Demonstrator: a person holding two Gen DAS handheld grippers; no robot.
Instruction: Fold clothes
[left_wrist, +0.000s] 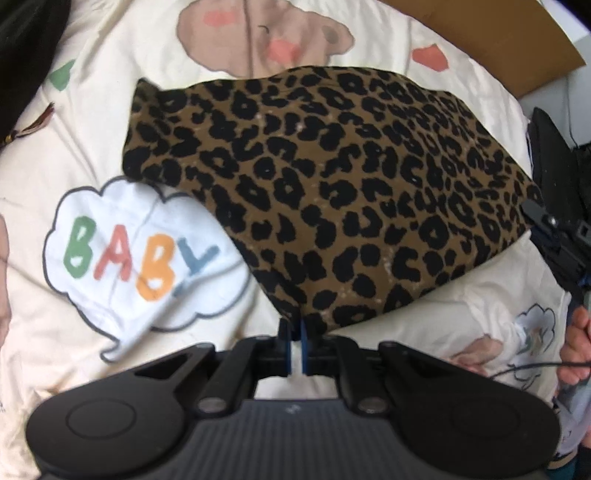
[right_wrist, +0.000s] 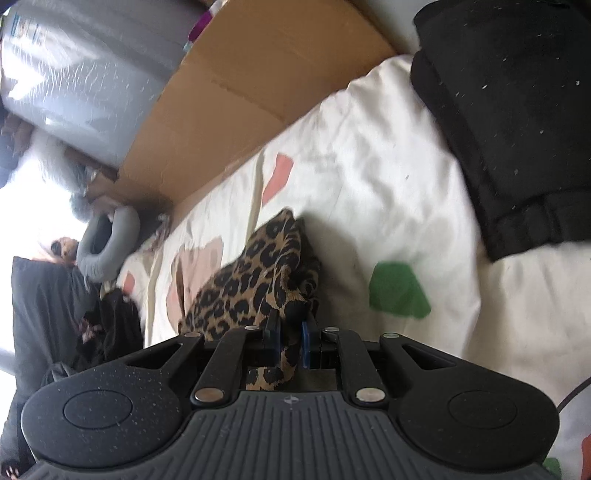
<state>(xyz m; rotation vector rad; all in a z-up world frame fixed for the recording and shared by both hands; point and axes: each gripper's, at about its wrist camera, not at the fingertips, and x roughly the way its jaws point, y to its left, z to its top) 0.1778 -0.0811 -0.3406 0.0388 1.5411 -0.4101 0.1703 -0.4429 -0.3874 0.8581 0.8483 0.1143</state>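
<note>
Lying across a cream bedcover (left_wrist: 110, 122) printed with bears and a lettered cloud is the task's item, a leopard-print garment (left_wrist: 325, 177), spread broadly and already doubled, to judge by the layered edge seen in the right wrist view. Left tongs (left_wrist: 294, 341) are recorded as closed, pinched on the near hem of the garment, where the cloth comes down between the blue pads. Right tongs (right_wrist: 291, 332) are recorded as clamped on a bunched corner of the same garment (right_wrist: 255, 280), with fabric seen passing between the jaws and trailing back under them. Both grips are judged to be taken at the edges so that the piece can be lifted and carried over for a further fold. The right tongs are also glimpsed at the far right of the left wrist view, at the garment's edge, beside a hand (left_wrist: 578, 347) and a thin cable. Noted around: a folded black garment (right_wrist: 517, 122) on the bedcover to the right, well apart; a cardboard box (right_wrist: 258, 85) along the far side of the bed; a grey neck pillow (right_wrist: 103, 243) and dark clothing beyond. Nothing is seen lying on the leopard piece; the black garment is judged the nearest obstacle to any fold carried that way.
</note>
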